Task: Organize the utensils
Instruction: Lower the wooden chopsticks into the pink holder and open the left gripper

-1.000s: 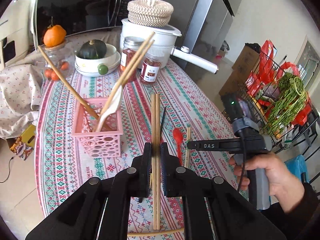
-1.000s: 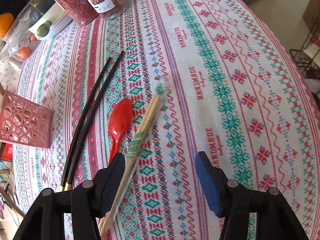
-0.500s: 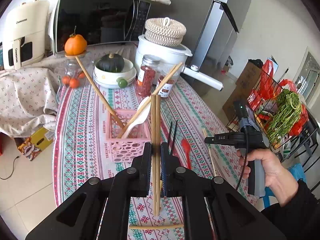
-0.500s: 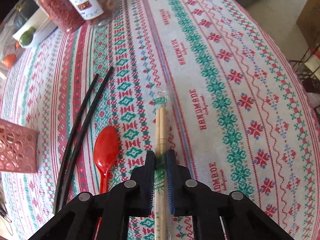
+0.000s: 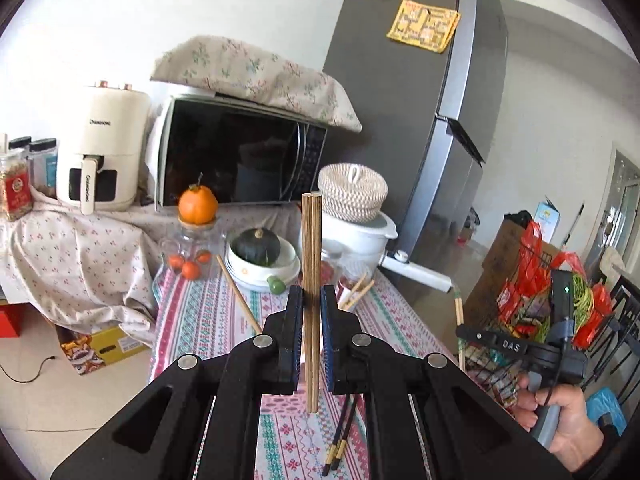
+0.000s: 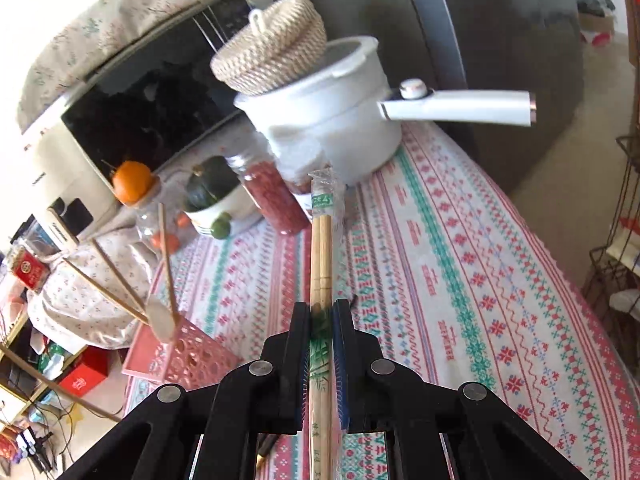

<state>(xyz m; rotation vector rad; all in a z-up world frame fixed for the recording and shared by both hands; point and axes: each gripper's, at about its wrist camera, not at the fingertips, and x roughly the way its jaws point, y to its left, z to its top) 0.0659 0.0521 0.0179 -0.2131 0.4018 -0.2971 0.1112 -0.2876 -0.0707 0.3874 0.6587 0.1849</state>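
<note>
My left gripper (image 5: 311,300) is shut on a pair of brown wooden chopsticks (image 5: 311,240), held upright well above the table. My right gripper (image 6: 321,312) is shut on a plastic-wrapped pair of bamboo chopsticks (image 6: 321,248), lifted off the table and pointing at the white pot. It shows at the right of the left wrist view (image 5: 466,330). The pink perforated basket (image 6: 196,356) holds several chopsticks (image 6: 116,284) and a pale spoon (image 6: 162,318). A pair of black chopsticks (image 5: 340,436) lies on the tablecloth under the left gripper.
A white pot with a long handle (image 6: 332,120) under a woven lid (image 6: 272,48), two jars of red goods (image 6: 272,196), a bowl with a green squash (image 5: 258,252), a jar topped by an orange (image 5: 198,208), a microwave (image 5: 240,156) and a fridge (image 5: 420,120) stand behind.
Both grippers have lifted and tilted up with their chopsticks. The right gripper closed on the wrapped pair a second ago and has raised it off the cloth. The left view now rises above the basket.
</note>
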